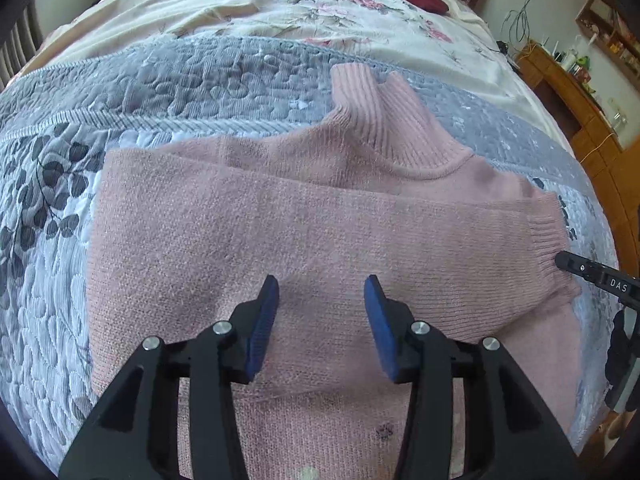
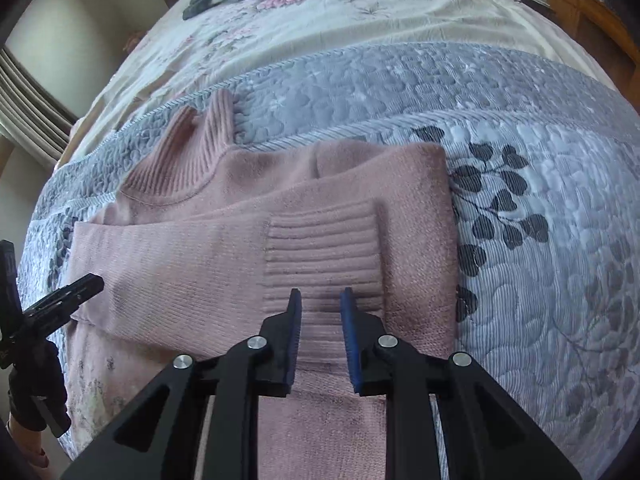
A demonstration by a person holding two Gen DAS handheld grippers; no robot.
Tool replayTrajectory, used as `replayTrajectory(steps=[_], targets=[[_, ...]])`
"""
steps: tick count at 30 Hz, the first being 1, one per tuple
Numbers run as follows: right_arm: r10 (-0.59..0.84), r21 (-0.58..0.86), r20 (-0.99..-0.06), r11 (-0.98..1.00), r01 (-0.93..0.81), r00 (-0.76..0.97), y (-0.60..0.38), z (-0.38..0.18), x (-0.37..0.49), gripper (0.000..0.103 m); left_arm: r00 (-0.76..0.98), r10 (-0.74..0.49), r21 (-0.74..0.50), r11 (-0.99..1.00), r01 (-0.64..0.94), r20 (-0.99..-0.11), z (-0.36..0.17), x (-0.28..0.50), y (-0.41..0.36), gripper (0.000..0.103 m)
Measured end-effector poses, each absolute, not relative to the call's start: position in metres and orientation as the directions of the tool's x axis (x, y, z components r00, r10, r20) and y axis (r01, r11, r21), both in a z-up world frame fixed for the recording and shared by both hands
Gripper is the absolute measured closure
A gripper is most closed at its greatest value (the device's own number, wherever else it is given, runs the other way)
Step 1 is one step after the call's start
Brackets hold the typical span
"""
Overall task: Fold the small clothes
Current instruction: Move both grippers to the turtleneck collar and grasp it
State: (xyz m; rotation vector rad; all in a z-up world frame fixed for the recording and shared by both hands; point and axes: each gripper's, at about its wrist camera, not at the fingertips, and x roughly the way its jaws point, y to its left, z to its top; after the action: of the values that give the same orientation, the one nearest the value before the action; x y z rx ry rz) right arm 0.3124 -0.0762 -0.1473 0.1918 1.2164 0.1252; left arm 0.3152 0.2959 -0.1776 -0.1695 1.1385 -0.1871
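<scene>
lying flat on the grey quilt (image 1: 200,92) across the bed, pink sweater (image 1: 320,216) has both sleeves folded over its chest, ribbed cuff (image 2: 324,240) on top, collar toward the far edge. judged partway: body fold left. left gripper (image 1: 322,300) fingers spread, empty, above the body. right gripper (image 2: 321,308) fingers slightly parted over the cuff, gripping nothing.

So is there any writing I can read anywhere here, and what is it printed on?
"DAS": white letters on the black body of the right gripper, seen at the edge of the left wrist view; the word may run on out of frame.
The bottles and clutter on the wooden shelf are too small and blurred to read.
The pink sweater and the quilt show no text.
</scene>
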Motion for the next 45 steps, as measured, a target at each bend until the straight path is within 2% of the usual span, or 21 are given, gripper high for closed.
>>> replayTrajectory(steps=[9, 12, 15, 18, 19, 20, 21, 31, 34, 36, 37, 38, 39, 45], targets=[[0.232, 0.238, -0.909, 0.971, -0.024, 0.346, -0.081, -0.152, 0.311, 0.081, 0.409, -0.252, -0.242, 0.967, 0.077, -0.877, -0.184, 0.314, 0.301, 0.058], [0.275, 0.275, -0.891, 0.96, -0.052, 0.36, -0.078, -0.139, 0.321, 0.074, 0.419, -0.263, -0.252, 0.964, 0.083, -0.869, -0.17, 0.32, 0.302, 0.056], [0.312, 0.305, -0.877, 0.949, -0.079, 0.365, -0.069, -0.129, 0.345, 0.073, 0.465, -0.272, -0.262, 0.961, 0.088, -0.842, -0.15, 0.337, 0.304, 0.045], [0.352, 0.333, -0.857, 0.936, -0.116, 0.377, -0.053, -0.119, 0.381, 0.072, 0.467, -0.273, -0.266, 0.96, 0.084, -0.841, -0.141, 0.371, 0.303, 0.039], [0.371, 0.348, -0.849, 0.928, -0.131, 0.375, -0.047, -0.117, 0.394, 0.067, 0.458, -0.283, -0.276, 0.957, 0.085, -0.843, -0.14, 0.384, 0.302, 0.038], [0.398, 0.371, -0.844, 0.917, -0.145, 0.361, -0.039, -0.118, 0.41, 0.058, 0.447, -0.294, -0.287, 0.954, 0.086, -0.845, -0.141, 0.398, 0.301, 0.037], [0.414, 0.387, -0.842, 0.91, -0.147, 0.345, -0.032, -0.121, 0.426, 0.057, 0.441, -0.297, -0.291, 0.953, 0.085, -0.847, -0.142, 0.411, 0.299, 0.037], [0.432, 0.419, -0.869, 0.902, -0.105, 0.241, 0.02, -0.176, 0.526, 0.055, 0.348, -0.346, -0.356, 0.934, 0.036, -0.871, -0.187, 0.492, 0.28, 0.037], [0.43, 0.415, -0.876, 0.903, -0.113, 0.217, 0.031, -0.189, 0.536, 0.051, 0.339, -0.356, -0.363, 0.931, 0.046, -0.871, -0.197, 0.499, 0.271, 0.043], [0.396, 0.372, -0.892, 0.917, -0.142, 0.22, 0.041, -0.192, 0.539, 0.054, 0.346, -0.363, -0.367, 0.929, 0.055, -0.865, -0.201, 0.501, 0.267, 0.06], [0.383, 0.355, -0.895, 0.922, -0.154, 0.229, 0.042, -0.192, 0.539, 0.074, 0.347, -0.374, -0.379, 0.924, 0.058, -0.86, -0.201, 0.502, 0.267, 0.066], [0.375, 0.345, -0.897, 0.925, -0.161, 0.232, 0.044, -0.191, 0.539, 0.087, 0.347, -0.387, -0.391, 0.918, 0.061, -0.855, -0.202, 0.502, 0.265, 0.075], [0.378, 0.346, -0.893, 0.924, -0.164, 0.246, 0.043, -0.187, 0.536, 0.087, 0.353, -0.388, -0.391, 0.918, 0.065, -0.852, -0.2, 0.501, 0.265, 0.08], [0.443, 0.363, -0.823, 0.892, -0.271, 0.357, 0.035, -0.143, 0.502, 0.089, 0.432, -0.454, -0.428, 0.889, 0.163, -0.779, -0.168, 0.474, 0.268, 0.084]])
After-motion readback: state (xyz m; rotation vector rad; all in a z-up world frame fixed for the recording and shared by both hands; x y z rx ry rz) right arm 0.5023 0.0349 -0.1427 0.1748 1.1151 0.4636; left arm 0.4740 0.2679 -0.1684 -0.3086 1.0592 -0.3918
